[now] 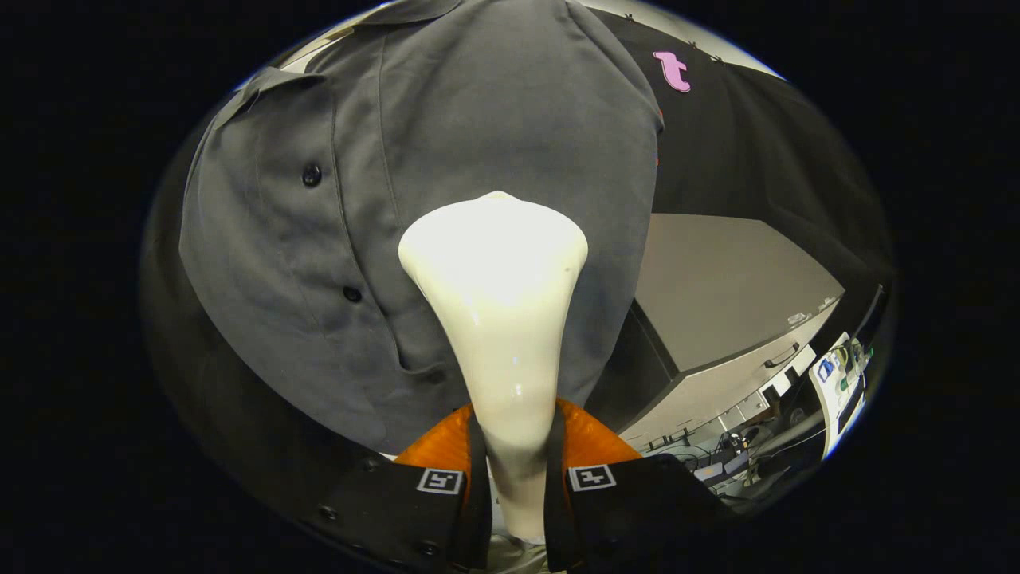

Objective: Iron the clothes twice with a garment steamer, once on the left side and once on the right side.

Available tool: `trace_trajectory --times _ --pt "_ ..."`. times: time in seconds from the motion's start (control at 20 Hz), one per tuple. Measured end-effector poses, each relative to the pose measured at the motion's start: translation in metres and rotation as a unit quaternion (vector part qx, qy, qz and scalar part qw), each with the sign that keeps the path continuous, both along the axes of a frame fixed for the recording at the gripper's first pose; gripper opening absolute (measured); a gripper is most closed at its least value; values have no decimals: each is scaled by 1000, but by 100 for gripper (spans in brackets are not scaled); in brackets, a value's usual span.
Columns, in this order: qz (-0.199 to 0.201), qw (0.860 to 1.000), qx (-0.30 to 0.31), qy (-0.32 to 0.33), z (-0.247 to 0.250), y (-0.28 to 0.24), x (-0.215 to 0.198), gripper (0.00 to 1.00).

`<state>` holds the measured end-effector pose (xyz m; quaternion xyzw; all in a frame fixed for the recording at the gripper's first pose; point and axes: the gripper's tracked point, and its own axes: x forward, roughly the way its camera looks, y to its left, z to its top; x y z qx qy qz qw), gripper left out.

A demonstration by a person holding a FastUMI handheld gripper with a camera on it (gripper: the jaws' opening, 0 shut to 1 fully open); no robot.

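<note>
Hand-held gripper [514, 478] closed on the neck of the garment steamer [494, 319], both fingers pressing its sides. Steamer head sits against, or just off, the grey shirt [478, 119] hanging ahead, right of the button placket [335, 239]; contact not resolvable. Judged step: a stroke on one side panel, which pass unclear. Next: keep head flat to fabric, travel along panel, then cross placket.
</note>
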<state>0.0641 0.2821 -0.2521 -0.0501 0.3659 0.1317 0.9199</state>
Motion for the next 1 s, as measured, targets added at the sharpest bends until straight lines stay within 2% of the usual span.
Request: trace_trajectory --times 1.0 --pt "-6 995 -50 89 -117 -11 -30 34"
